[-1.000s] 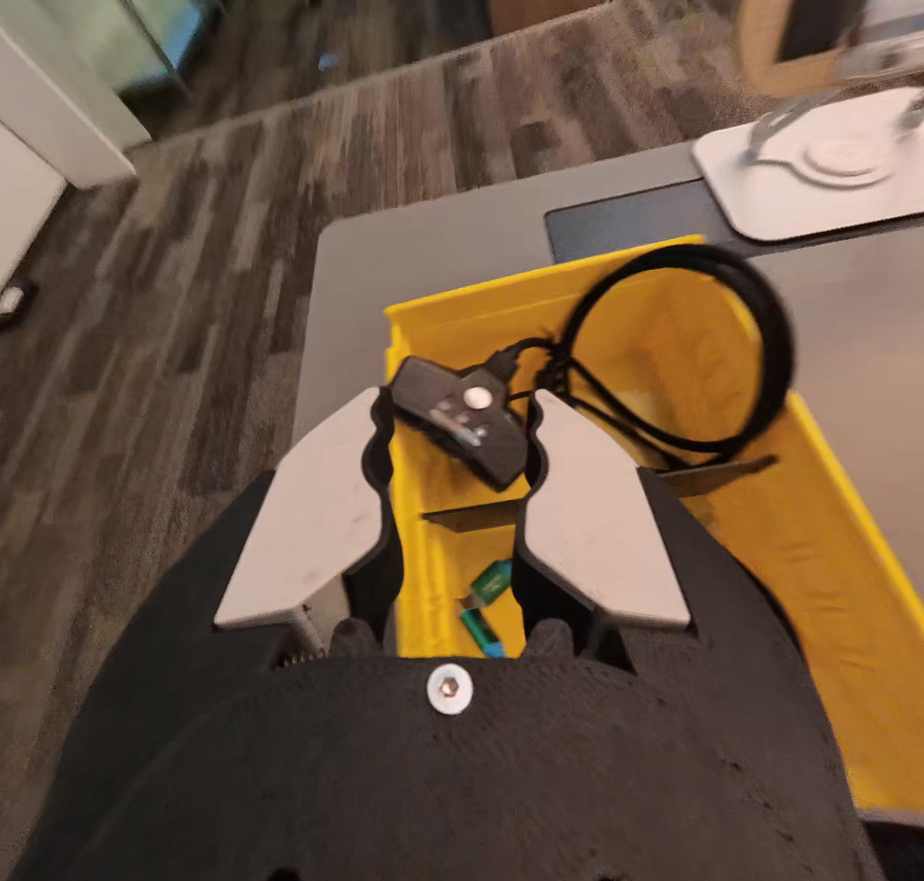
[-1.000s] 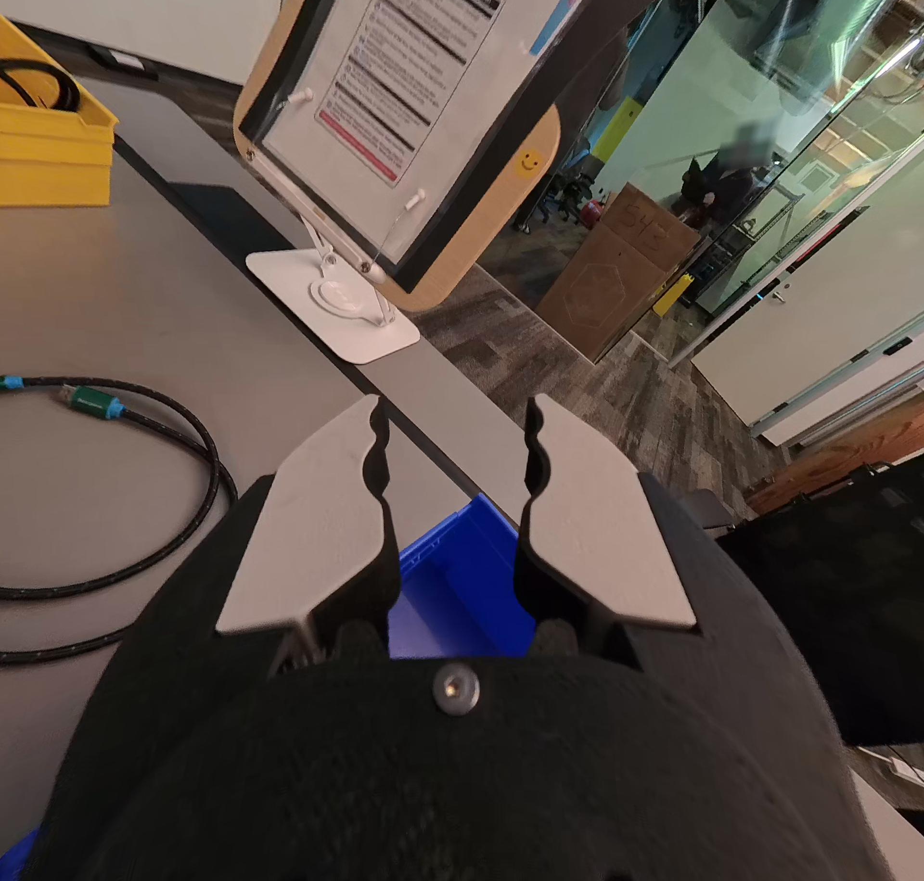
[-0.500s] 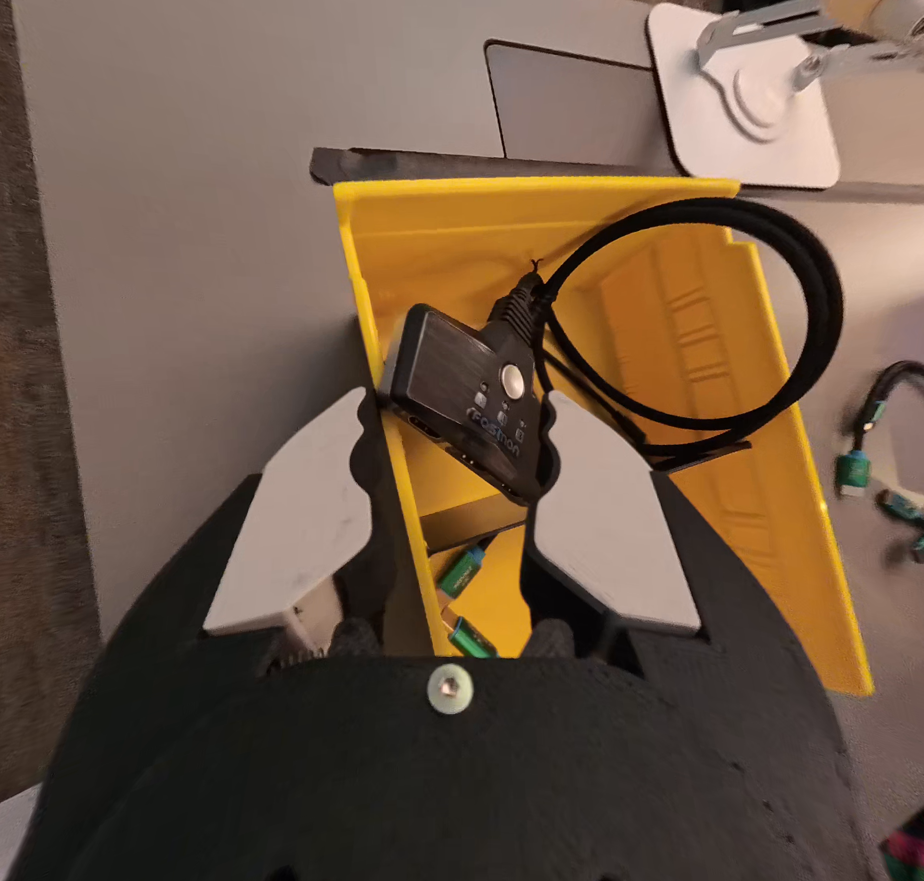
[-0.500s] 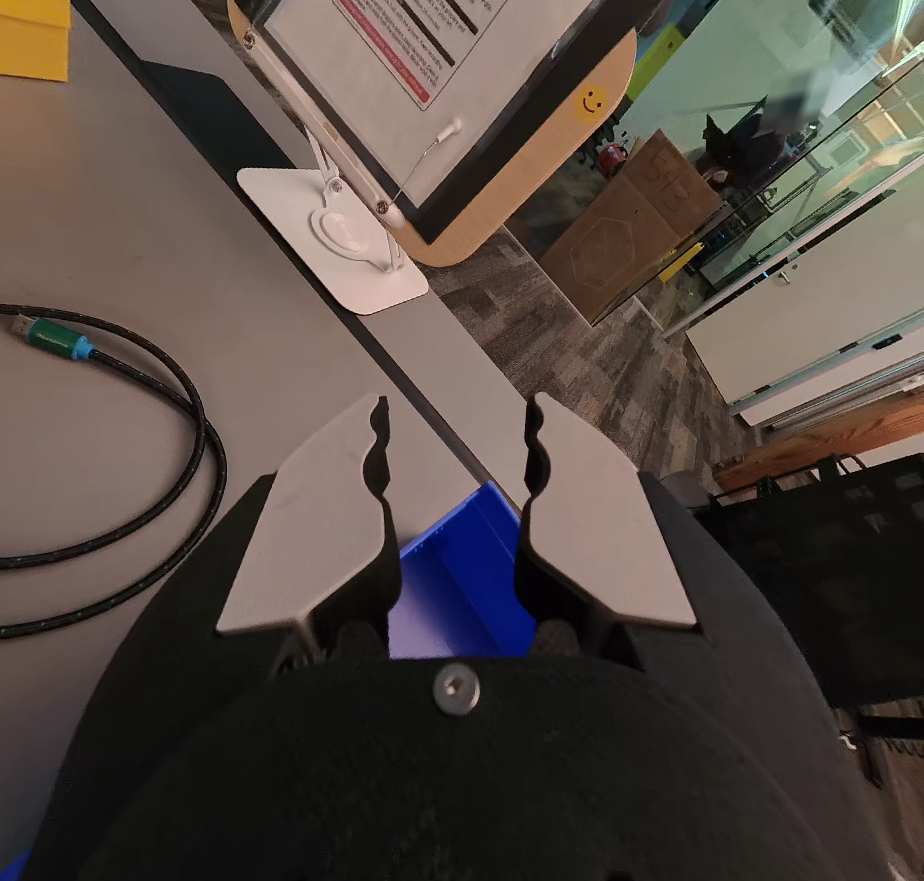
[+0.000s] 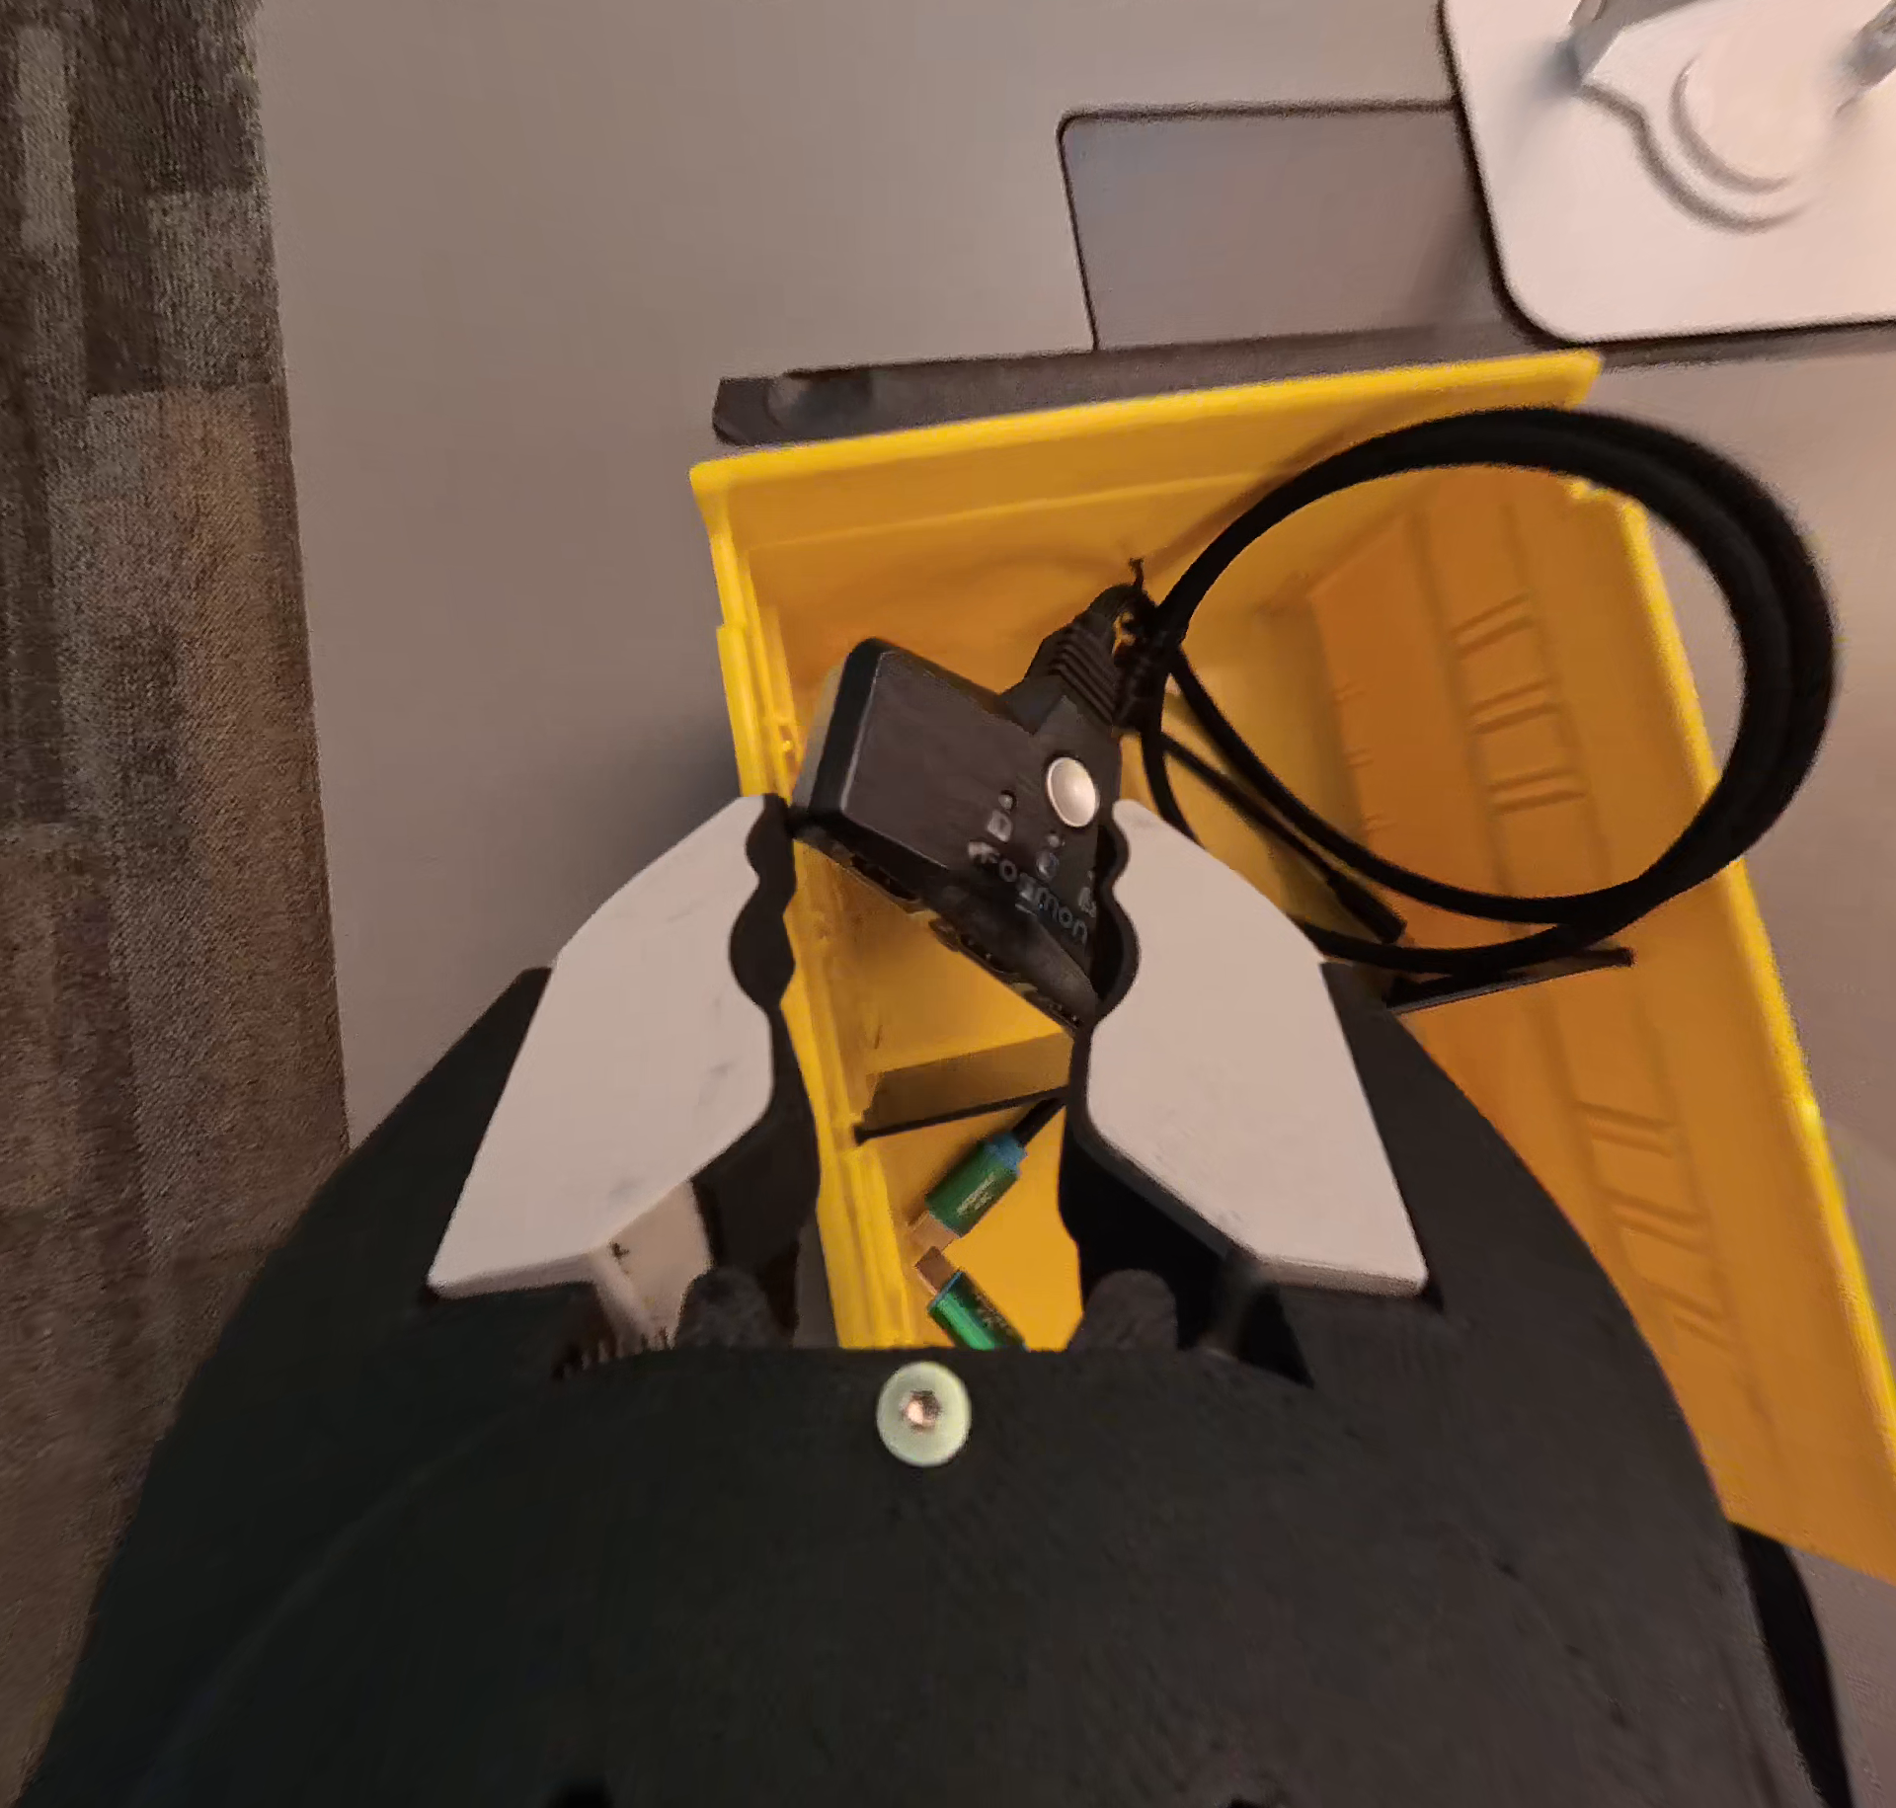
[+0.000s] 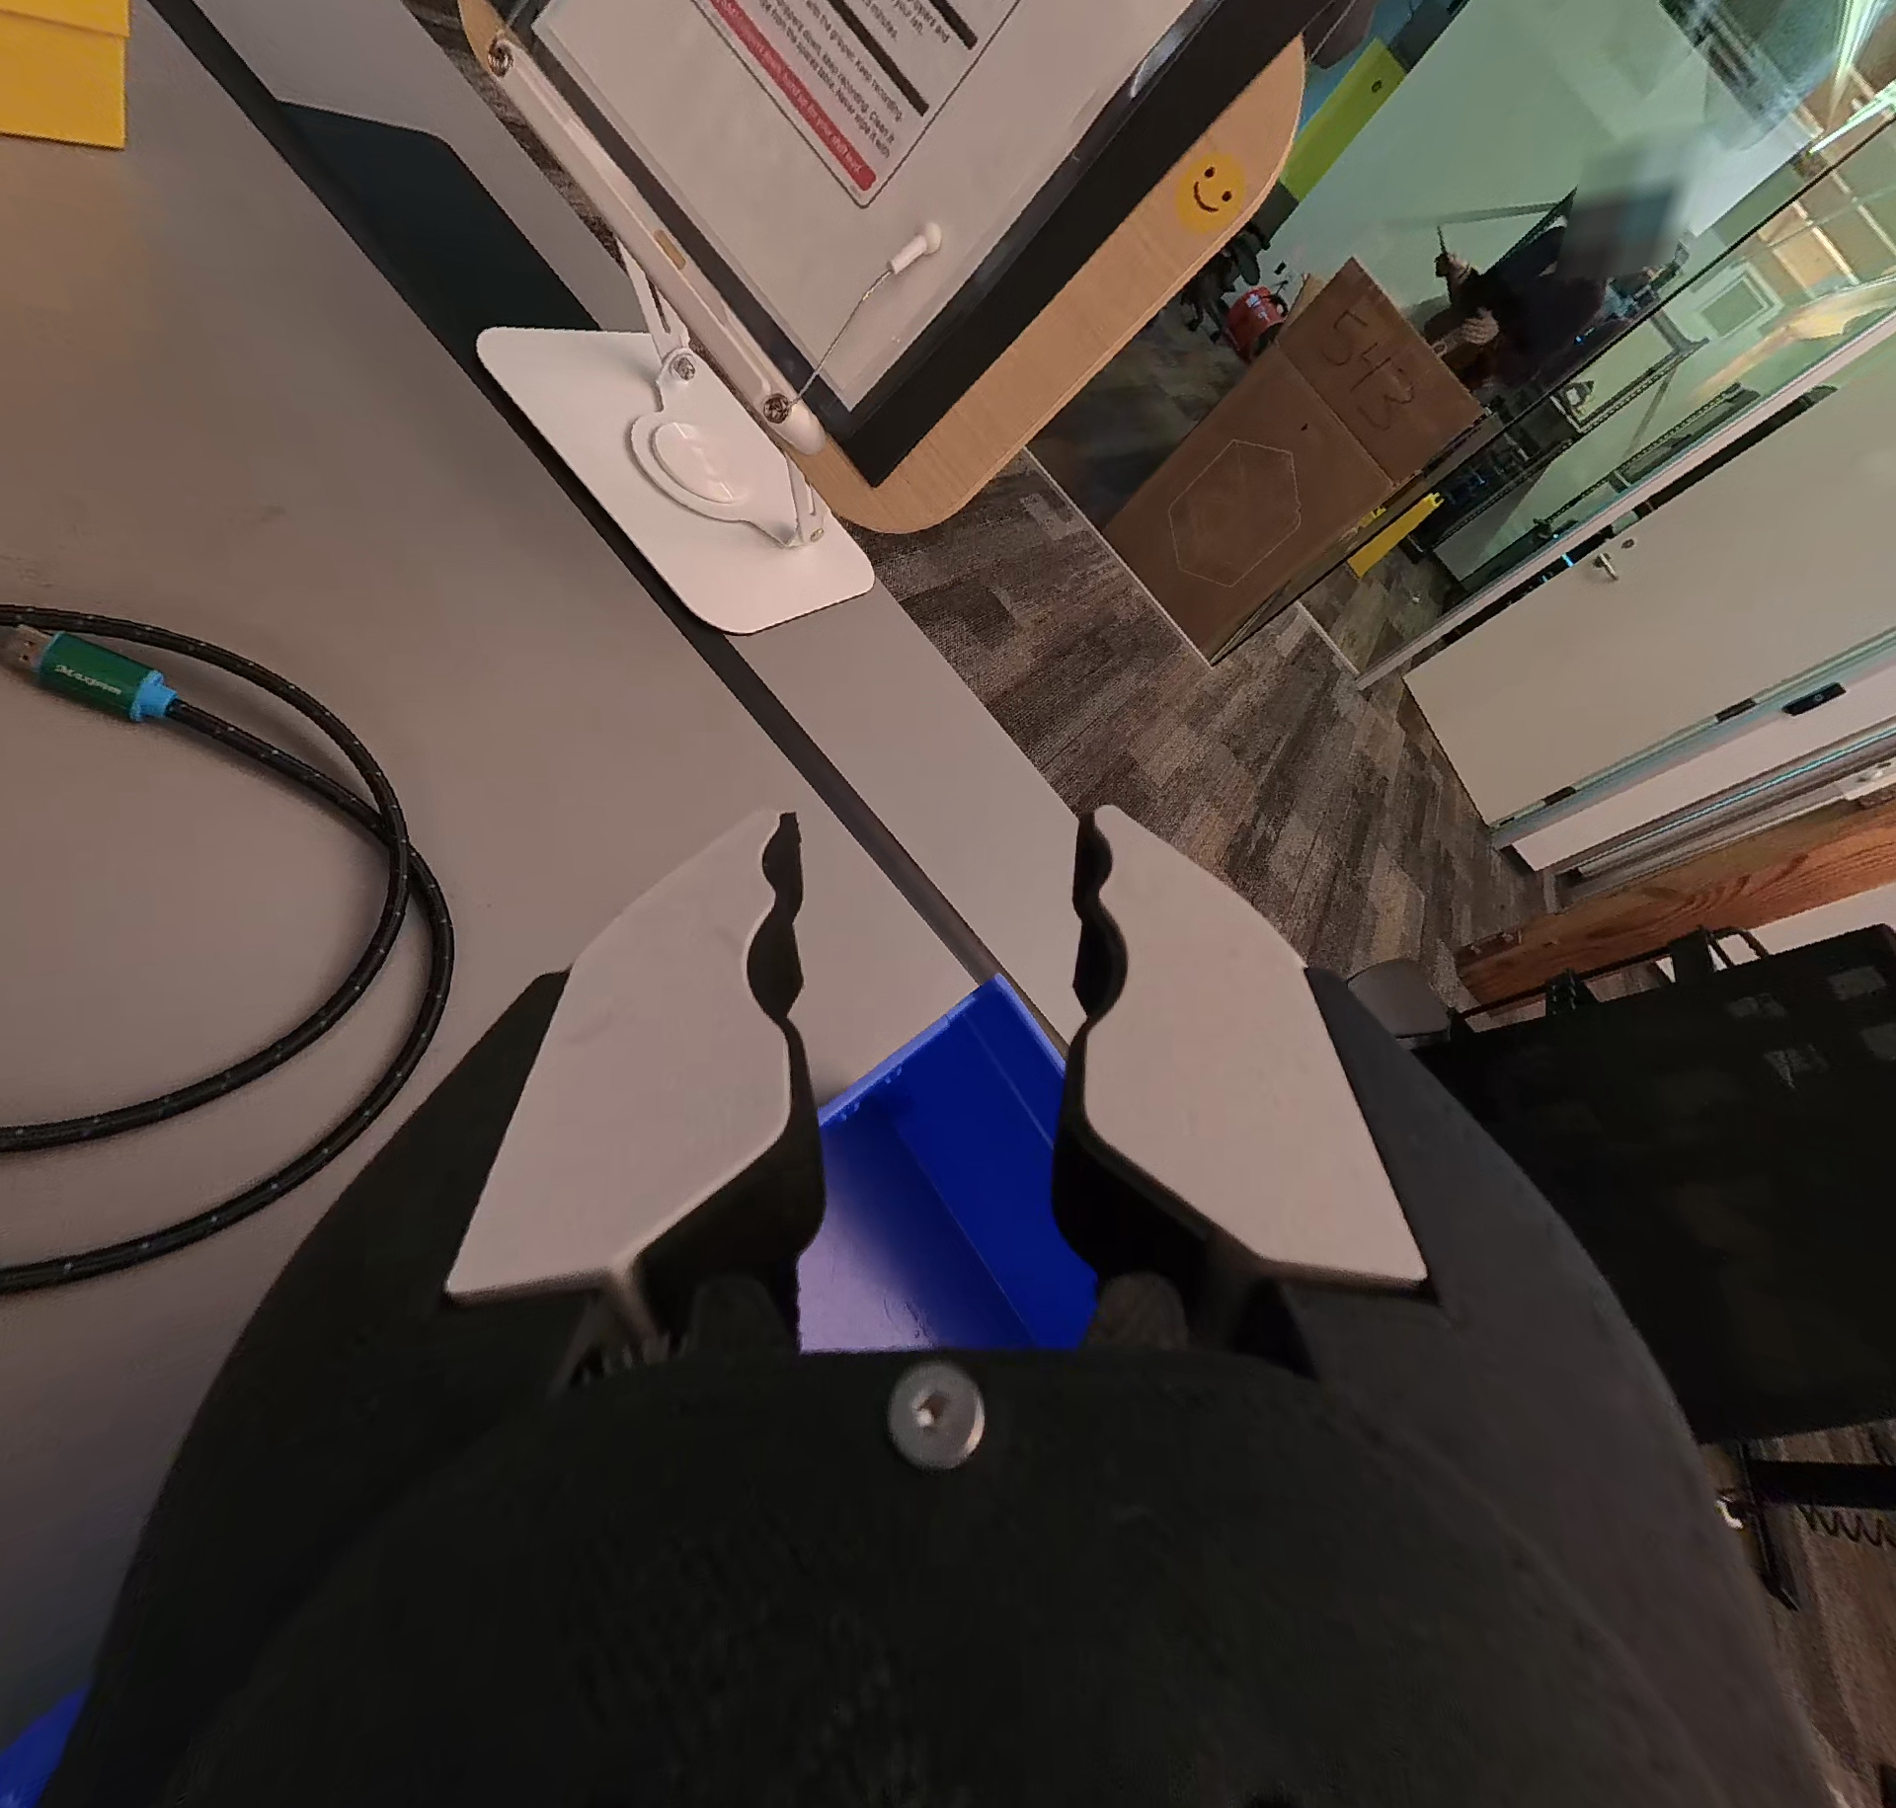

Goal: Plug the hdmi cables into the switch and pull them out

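A yellow bin (image 5: pixel 1180 446) sits on a grey table (image 5: pixel 513 322), near its left edge, with bare tabletop open to the bin's left and behind it. Inside the bin, a black switch (image 5: pixel 944 784) leans against the left wall, filling the gap between the spread fingers of the left gripper (image 5: pixel 939 876). A coiled black cable (image 5: pixel 1775 692) arches over the bin's right wall, crowding that side. A black divider (image 5: pixel 954 1082) crosses the bin floor; green plugs (image 5: pixel 970 1205) lie in the near compartment. A white stand base (image 5: pixel 1683 138) occupies the far right corner. Elsewhere, a braided cable (image 6: pixel 400 897) loops over open tabletop, and a blue bin (image 6: pixel 944 1184) sits below the right gripper (image 6: pixel 934 928) at the table's edge.
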Demonstrator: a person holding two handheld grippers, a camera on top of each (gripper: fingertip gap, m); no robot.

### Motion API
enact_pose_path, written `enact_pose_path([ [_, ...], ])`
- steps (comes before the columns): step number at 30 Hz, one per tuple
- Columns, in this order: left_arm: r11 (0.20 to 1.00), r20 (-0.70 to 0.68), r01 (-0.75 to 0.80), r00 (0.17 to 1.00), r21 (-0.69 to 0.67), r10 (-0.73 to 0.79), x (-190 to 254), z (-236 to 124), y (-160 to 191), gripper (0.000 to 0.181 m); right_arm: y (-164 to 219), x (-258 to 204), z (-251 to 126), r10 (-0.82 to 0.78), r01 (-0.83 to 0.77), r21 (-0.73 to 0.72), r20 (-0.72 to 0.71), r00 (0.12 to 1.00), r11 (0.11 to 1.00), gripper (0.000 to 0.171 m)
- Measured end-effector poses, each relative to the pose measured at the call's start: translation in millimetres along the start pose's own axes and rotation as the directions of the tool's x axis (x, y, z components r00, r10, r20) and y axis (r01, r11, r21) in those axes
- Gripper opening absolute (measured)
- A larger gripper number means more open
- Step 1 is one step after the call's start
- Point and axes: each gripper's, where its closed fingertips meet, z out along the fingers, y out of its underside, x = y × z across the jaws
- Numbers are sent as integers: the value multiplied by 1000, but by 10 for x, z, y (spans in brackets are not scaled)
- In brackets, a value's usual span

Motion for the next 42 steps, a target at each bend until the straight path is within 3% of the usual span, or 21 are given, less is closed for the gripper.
enact_pose_path([
  [6, 983, -89, 44, 996, 180, -28, 371, -178, -287, 49, -10, 35, -34, 14, -14, 19, -5, 1000, 1000, 52],
  [9, 983, -146, 91, 987, 158, -68, 557, -100, -245, 48, -23, 23, -39, 14, -14, 25, 1, 1000, 1000, 52],
  [15, 998, -50, -27, 998, -56, 24, 711, 339, 115, 35, -55, 7, -57, 8, -8, 37, 5, 1000, 999, 52],
  [19, 998, -17, -44, 999, 51, 45, 752, 222, -106, 23, -43, 11, -63, 10, -10, 37, 7, 1000, 999, 52],
  [22, 978, 84, -174, 983, 115, 165, 761, -35, -270, 22, -38, 21, -64, 9, -9, 37, 5, 1000, 999, 51],
  [25, 931, 226, -348, 921, 110, 318, 846, -356, -401, 22, -57, 25, -68, 13, -13, 49, 6, 1000, 999, 51],
  [28, 842, 379, -534, 796, 73, 472, 1021, -672, -552, 22, -79, 18, -74, 6, -7, 54, 7, 1000, 999, 51],
  [35, 614, 546, -785, 550, 79, 633, 1789, -1344, -920, 22, -132, -19, -104, -16, 15, 61, 9, 1000, 998, 51],
  [38, 522, 540, -849, 476, 77, 694, 2202, -1371, -929, 22, -144, -33, -109, -17, 16, 67, 14, 1000, 998, 51],
  [42, 443, 493, -896, 396, 23, 775, 2718, -1071, -760, 23, -149, -48, -120, -22, 20, 67, 17, 1000, 998, 51],
])
